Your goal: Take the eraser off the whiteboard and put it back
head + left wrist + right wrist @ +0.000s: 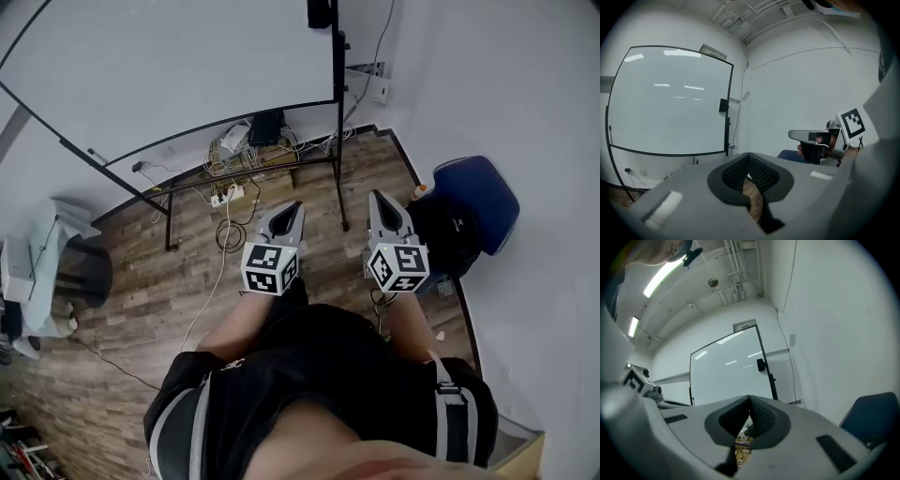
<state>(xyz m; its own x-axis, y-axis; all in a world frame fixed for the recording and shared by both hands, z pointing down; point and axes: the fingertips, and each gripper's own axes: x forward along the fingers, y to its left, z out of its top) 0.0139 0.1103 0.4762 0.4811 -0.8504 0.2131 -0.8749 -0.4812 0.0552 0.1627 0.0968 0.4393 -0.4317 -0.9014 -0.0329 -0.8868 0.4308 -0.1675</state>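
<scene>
A large whiteboard [169, 75] on a black stand is ahead of me, its face blank. The black eraser [319, 13] clings to its right edge, high up. It also shows in the left gripper view as the eraser [723, 105] and in the right gripper view as the eraser [761, 364]. My left gripper [292, 208] and right gripper [377, 199] are held side by side at waist height, well short of the board. Both point toward it, jaws closed tip to tip with nothing between them. The left gripper [749, 157] and the right gripper [750, 399] each frame the board beyond their tips.
The stand's right post and foot [339, 169] rise just ahead of the grippers. Cables and a power strip [230, 197] lie on the wooden floor under the board. A blue chair [473, 202] with a dark bag [441, 239] sits against the right wall. White equipment [28, 272] stands at left.
</scene>
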